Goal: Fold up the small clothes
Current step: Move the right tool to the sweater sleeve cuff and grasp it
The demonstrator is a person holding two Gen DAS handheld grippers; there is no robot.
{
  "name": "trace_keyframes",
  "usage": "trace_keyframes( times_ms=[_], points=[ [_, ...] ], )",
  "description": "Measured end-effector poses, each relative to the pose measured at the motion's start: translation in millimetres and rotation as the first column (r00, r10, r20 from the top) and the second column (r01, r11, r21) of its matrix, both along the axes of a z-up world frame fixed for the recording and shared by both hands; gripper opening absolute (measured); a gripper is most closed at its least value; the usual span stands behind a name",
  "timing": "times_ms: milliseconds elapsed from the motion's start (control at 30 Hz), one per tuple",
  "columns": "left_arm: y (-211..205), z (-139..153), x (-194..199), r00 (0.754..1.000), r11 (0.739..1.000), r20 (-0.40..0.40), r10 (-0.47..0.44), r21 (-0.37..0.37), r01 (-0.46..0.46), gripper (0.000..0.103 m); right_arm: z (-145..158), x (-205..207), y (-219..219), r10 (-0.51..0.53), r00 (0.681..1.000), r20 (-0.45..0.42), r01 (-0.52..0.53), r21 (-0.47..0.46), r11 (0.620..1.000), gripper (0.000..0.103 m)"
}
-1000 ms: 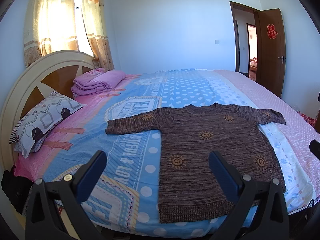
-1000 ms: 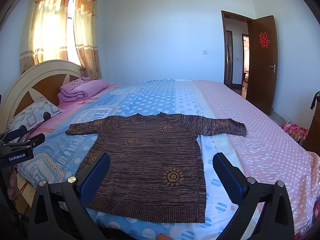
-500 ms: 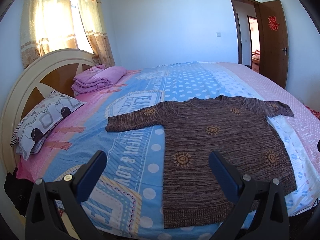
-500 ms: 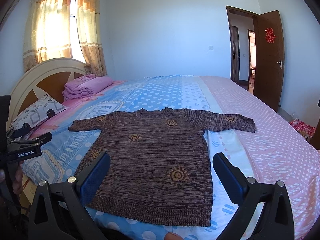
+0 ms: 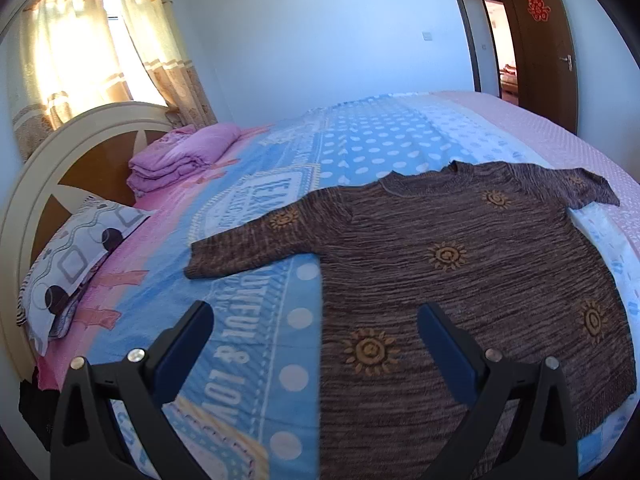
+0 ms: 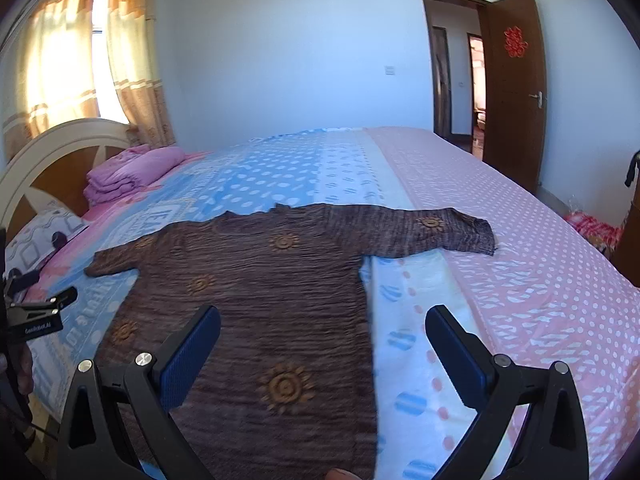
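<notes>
Both your claws gape empty — left claw (image 5: pixel 314 322) and right claw (image 6: pixel 322 326) straddle the sweater's (image 5: pixel 460 280) side edges, hem nearest you.

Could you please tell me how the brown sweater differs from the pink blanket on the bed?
The brown sweater lies spread flat, sleeves out; the pink blanket is folded into a thick stack. The sweater sits near the claws, the blanket by the headboard. The sweater bears sun motifs; the blanket looks plain. Both rest on the bedspread.
</notes>
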State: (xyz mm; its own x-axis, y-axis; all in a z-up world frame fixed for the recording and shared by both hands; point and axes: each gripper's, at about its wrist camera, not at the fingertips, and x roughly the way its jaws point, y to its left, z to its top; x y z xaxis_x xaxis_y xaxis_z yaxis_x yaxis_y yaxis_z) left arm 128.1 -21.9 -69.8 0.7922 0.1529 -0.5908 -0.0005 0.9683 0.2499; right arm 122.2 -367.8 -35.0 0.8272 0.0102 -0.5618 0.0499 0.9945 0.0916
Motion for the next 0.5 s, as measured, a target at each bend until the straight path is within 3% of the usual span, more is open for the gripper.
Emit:
trace_keyframes(
  times_ms=[333,500],
  points=[
    [-35,-21,68,0.998,0.999,-0.055,-0.041,0.008,0.041,0.103,-29,66,-99,-0.172,0.978,-0.12,0.177,0.033,0.984,0.101],
    [-51,-34,103,0.997,0.999,-0.068,-0.03,0.03,0.032,0.103,-43,103,-150,-0.244,0.948,-0.203,0.254,0.024,0.967,0.083]
  ],
)
